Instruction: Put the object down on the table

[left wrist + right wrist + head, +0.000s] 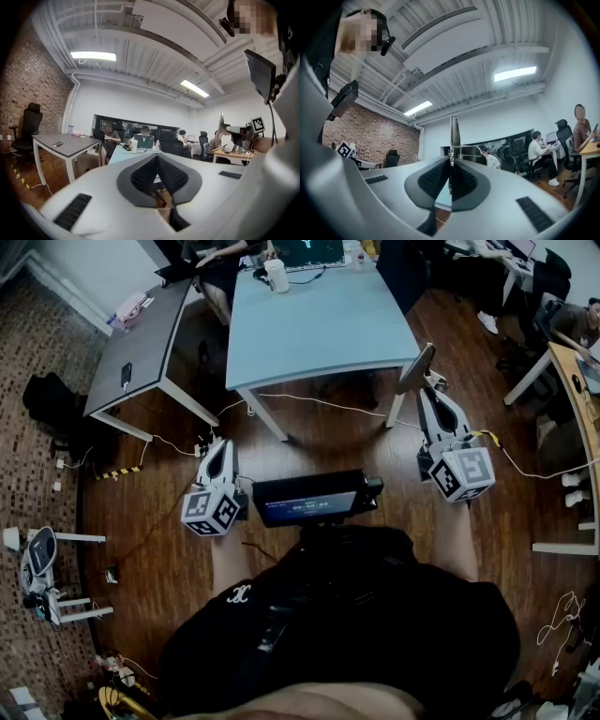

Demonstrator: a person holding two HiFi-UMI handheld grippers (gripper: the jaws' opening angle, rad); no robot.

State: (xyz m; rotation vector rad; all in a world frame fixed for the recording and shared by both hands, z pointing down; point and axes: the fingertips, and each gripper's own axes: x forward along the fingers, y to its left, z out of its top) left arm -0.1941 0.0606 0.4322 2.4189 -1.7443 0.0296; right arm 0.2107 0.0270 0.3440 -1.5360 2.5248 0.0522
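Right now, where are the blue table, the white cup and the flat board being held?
blue table (pixel 328 324), head view, bare top.
white cup (pixel 277 276), head view, its side.
flat board (pixel 416 368), head view, middle of its face.

- A dark wooden floor (pixel 319 442) is seen, with a pale cable (pixel 319 405) trailed across it.
- A pale blue tabletop (pixel 319 324) is flanked by a grey tabletop (pixel 141 348) on white legs.
- A brick wall (pixel 28 84) is met by a white wall (pixel 140 103).
- Strip lights (pixel 93 56) are lit under the white ribbed ceiling (pixel 154 61).
- A black office chair (pixel 29 124) is set by the brick wall.
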